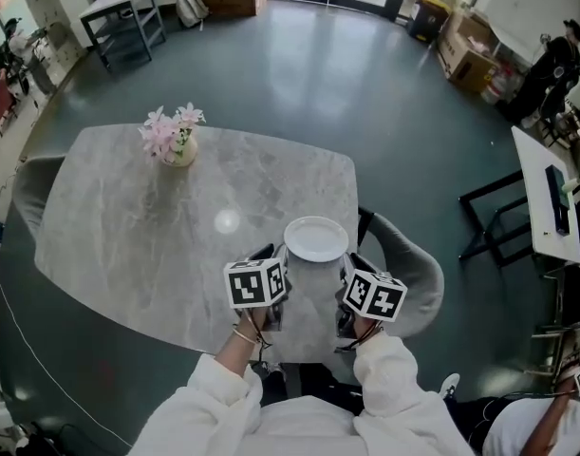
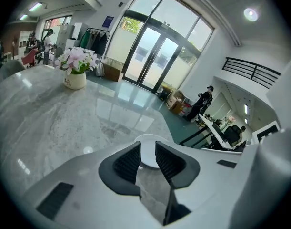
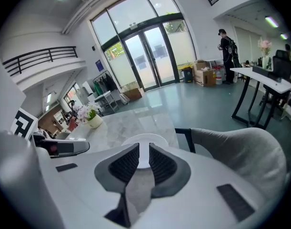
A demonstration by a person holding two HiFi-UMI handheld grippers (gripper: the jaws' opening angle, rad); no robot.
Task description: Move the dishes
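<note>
Looking along the left gripper (image 2: pixel 148 150) and the right gripper (image 3: pixel 144 151), I see each pair of jaws a narrow gap apart, nothing pinched between them. The white plate (image 1: pixel 315 238) sits at the near right edge of the grey table (image 1: pixel 176 226), just beyond both sets of tips. They may be touching its rim.

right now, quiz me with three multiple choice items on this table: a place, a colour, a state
1. On the table, the plate lies: A at the far left end; B in the near right part; C at the near left corner.
2. The flowers are: A pink; B blue; C yellow.
3. The left gripper and right gripper are: A shut on the plate; B shut on the flowers; C open, empty.
B, head view shows it there; A, pale pink petals; C, each gripper view shows a gap between its pads.
</note>
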